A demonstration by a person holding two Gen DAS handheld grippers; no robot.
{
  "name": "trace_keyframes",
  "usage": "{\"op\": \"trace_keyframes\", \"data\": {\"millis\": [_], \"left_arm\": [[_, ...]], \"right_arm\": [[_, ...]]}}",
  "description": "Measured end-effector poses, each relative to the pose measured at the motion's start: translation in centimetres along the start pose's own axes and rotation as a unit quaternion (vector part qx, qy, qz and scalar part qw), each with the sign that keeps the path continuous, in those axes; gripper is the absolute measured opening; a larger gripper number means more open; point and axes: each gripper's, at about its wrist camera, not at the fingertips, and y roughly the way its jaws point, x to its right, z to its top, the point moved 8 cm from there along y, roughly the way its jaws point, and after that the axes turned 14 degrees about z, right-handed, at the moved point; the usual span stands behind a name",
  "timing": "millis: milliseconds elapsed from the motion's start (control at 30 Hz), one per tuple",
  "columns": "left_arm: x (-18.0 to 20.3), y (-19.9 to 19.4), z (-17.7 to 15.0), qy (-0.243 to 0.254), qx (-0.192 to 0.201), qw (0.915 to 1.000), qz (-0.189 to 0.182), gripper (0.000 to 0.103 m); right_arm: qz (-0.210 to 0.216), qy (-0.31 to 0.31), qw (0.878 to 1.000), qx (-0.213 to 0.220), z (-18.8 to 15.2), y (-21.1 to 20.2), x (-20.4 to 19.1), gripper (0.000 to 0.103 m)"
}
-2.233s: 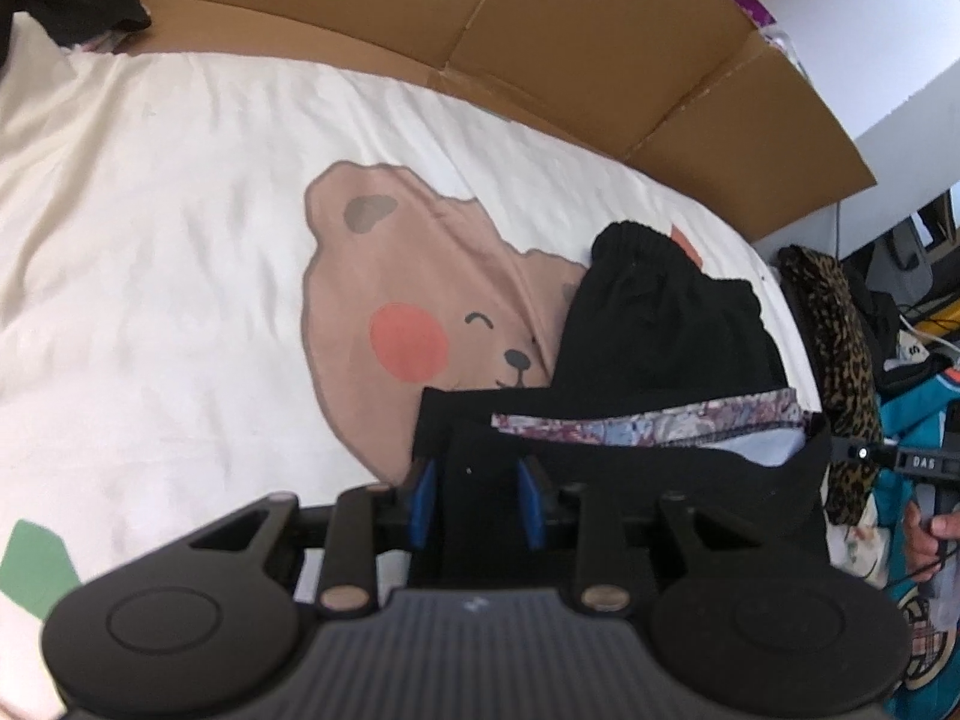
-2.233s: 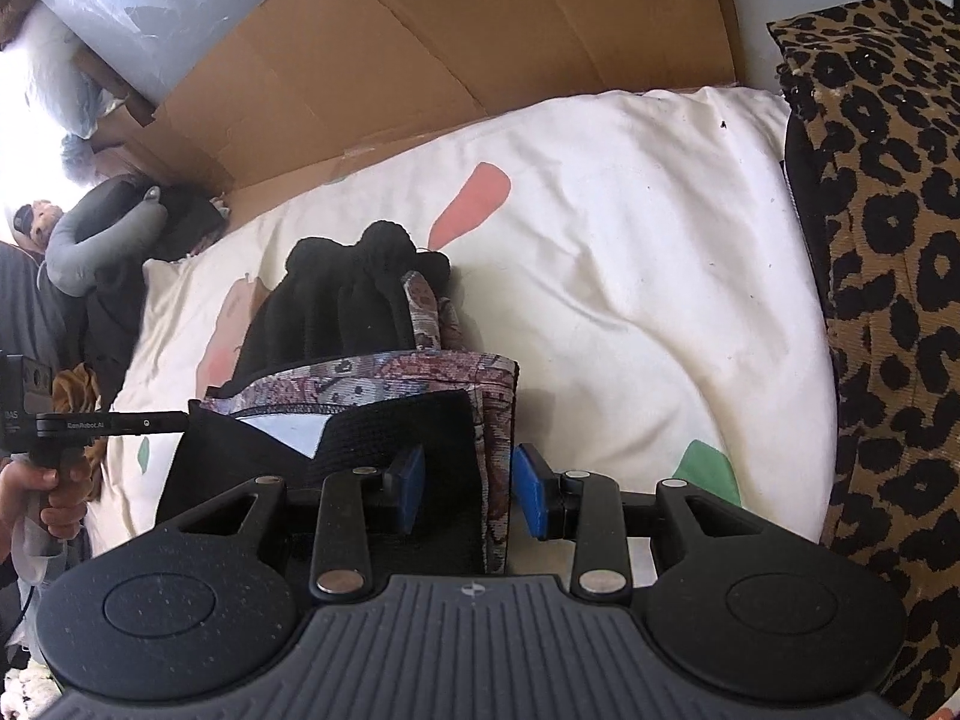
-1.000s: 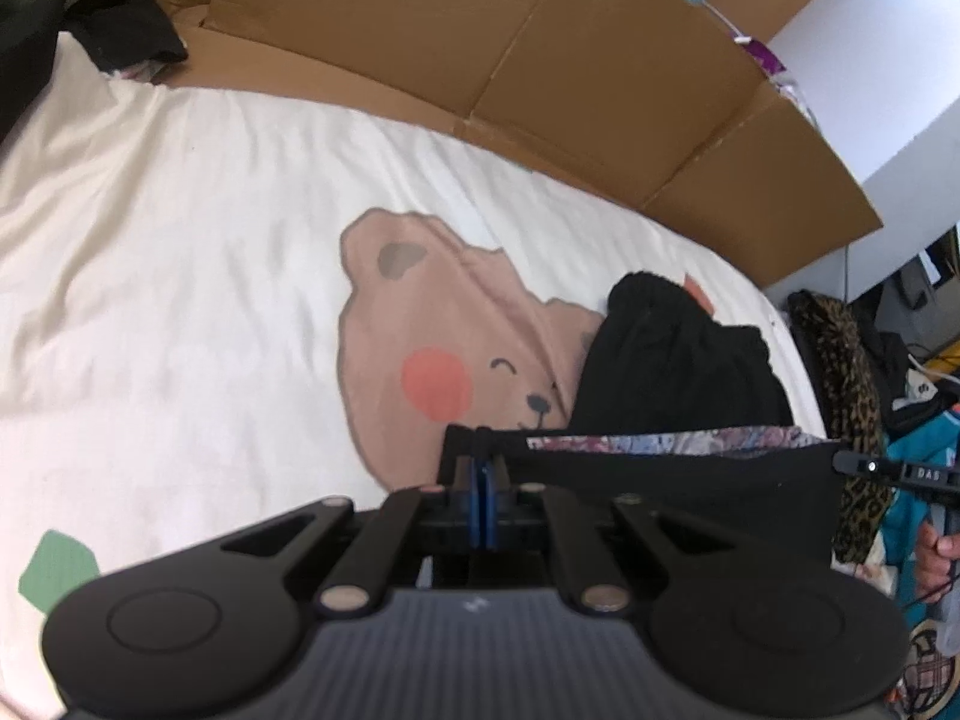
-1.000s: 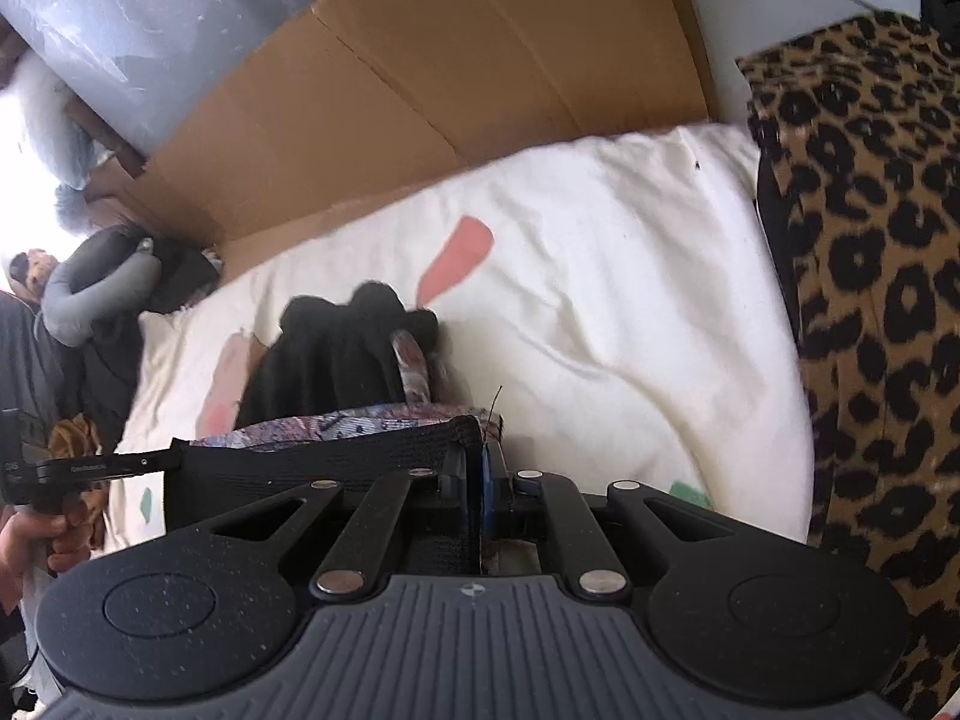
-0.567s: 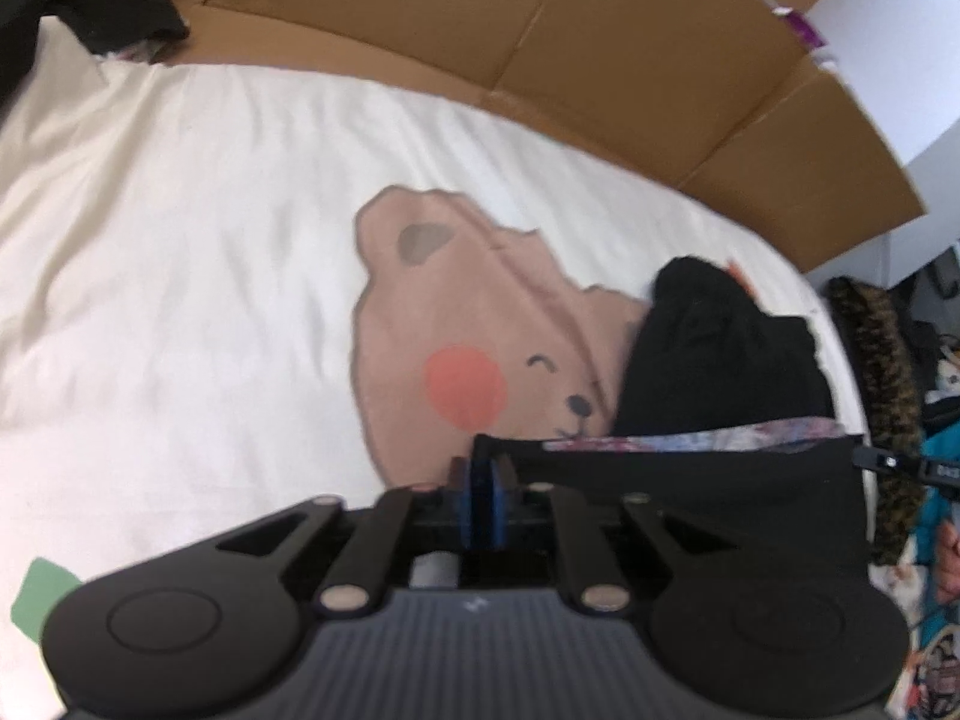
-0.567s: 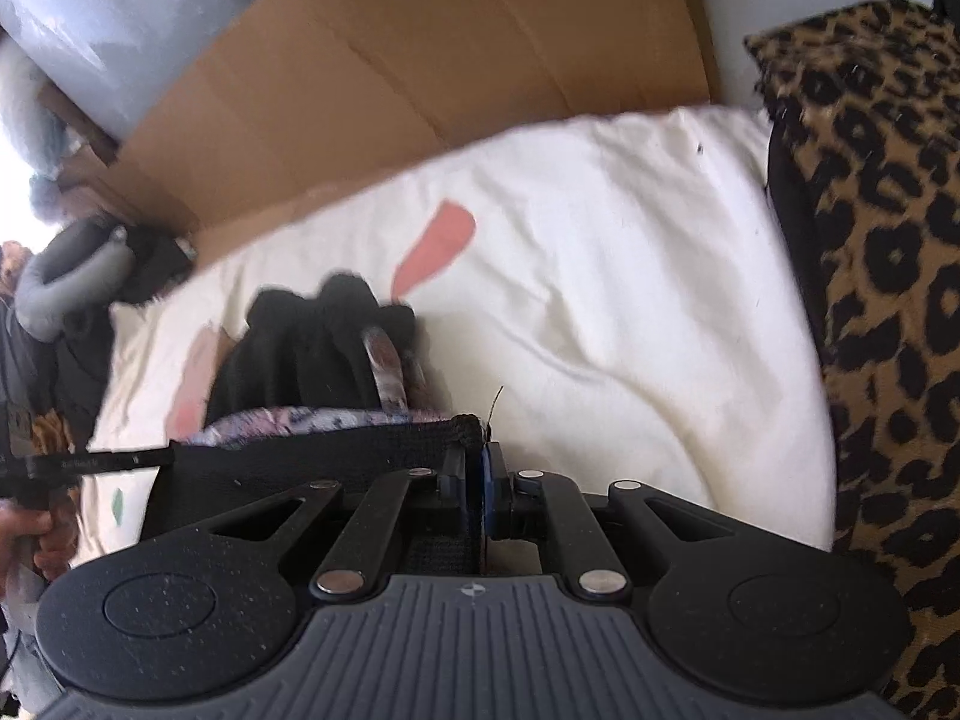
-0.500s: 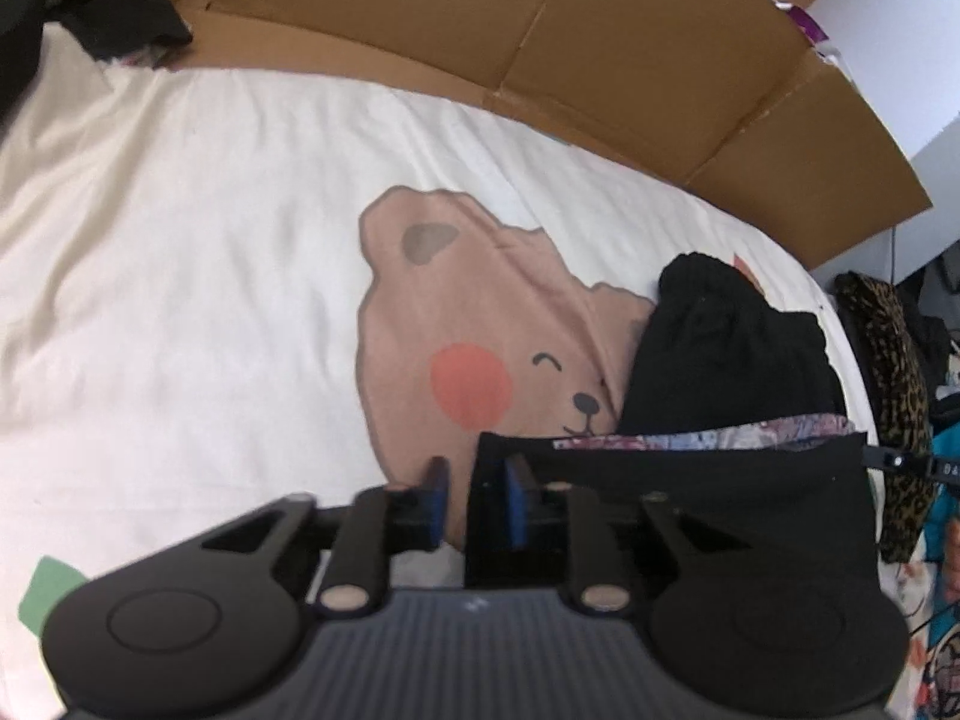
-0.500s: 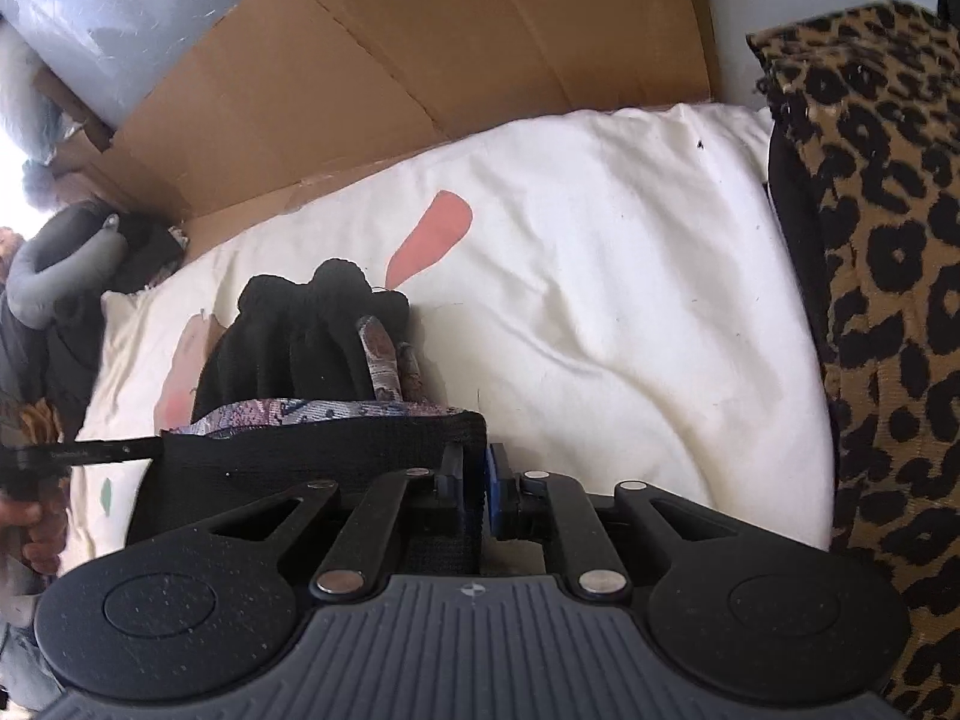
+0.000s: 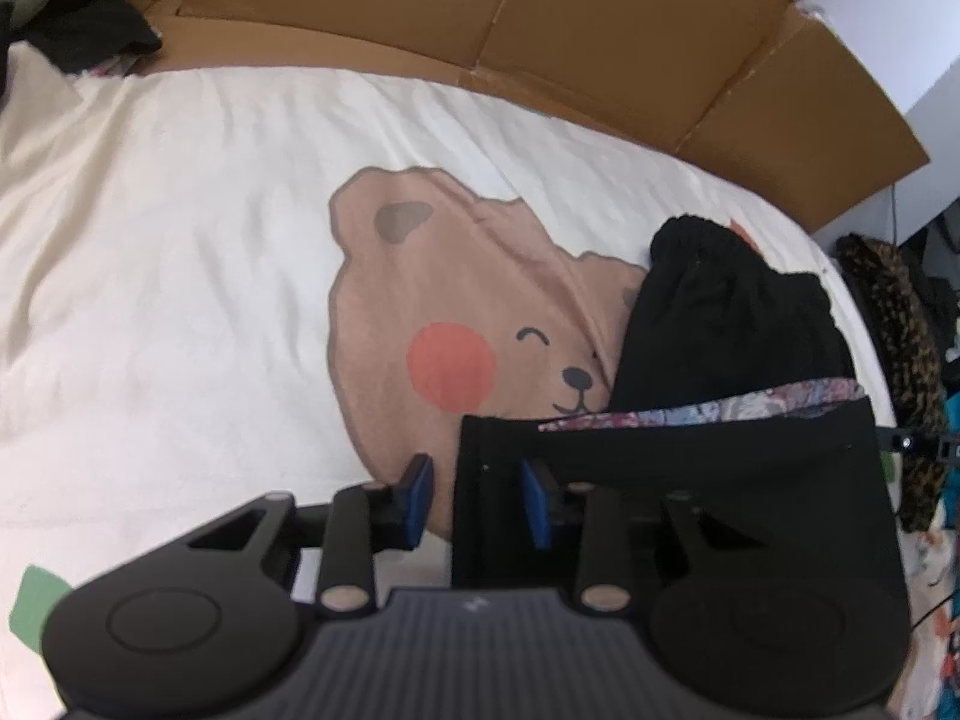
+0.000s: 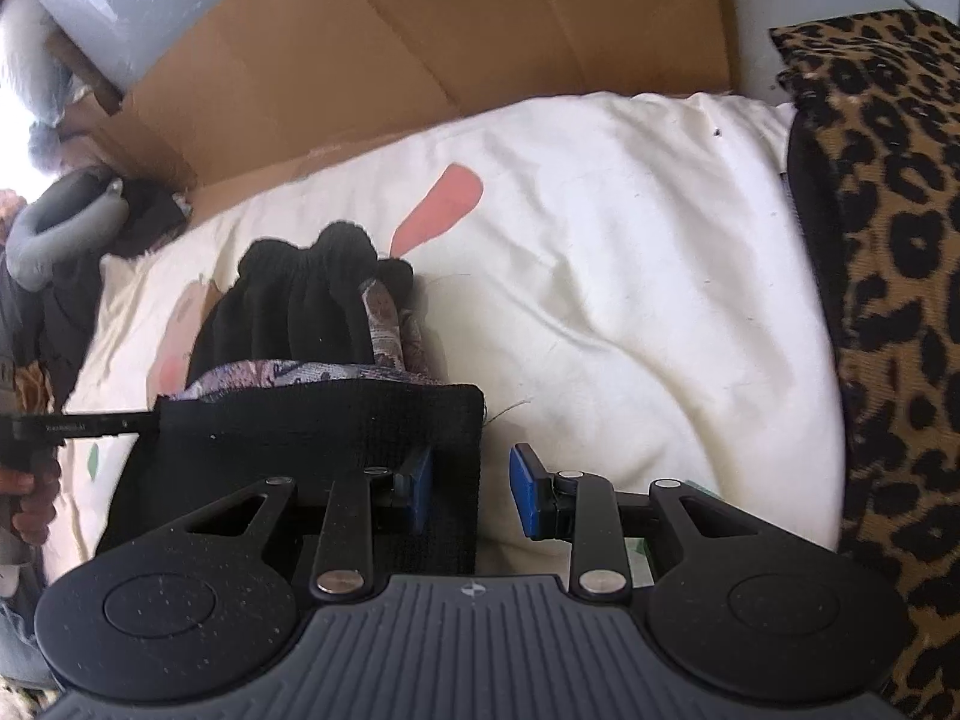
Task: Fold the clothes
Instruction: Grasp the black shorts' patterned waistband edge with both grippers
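A black garment with a floral patterned lining lies folded on the cream bear-print bed cover; its gathered far end bunches up toward the cardboard. My left gripper is open, its jaws astride the garment's near left corner. My right gripper is open, its jaws astride the garment's near right corner. The garment shows folded over in the right wrist view, with the patterned lining peeking out at the fold line.
Flattened cardboard lines the far side of the bed. A leopard-print cloth hangs at the right edge. A dark clothes pile and a grey neck pillow sit at the far left corner.
Both grippers closed on the garment's near edge, carried it forward toward the gathered end, then opened and let go. The garment now lies folded over.
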Motion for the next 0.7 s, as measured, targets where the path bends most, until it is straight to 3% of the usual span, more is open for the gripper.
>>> {"op": "trace_keyframes", "data": {"millis": [433,700], "left_arm": [[1.4,0.2,-0.3,0.044,-0.005,0.9986,0.03,0.029],[1.4,0.3,-0.1,0.042,-0.018,0.9987,0.025,0.03]], "right_arm": [[-0.008,-0.024,0.999,-0.036,-0.2,3.1,-0.4,0.031],[-0.016,-0.06,0.997,-0.052,-0.1,4.6,-1.6,0.037]]}}
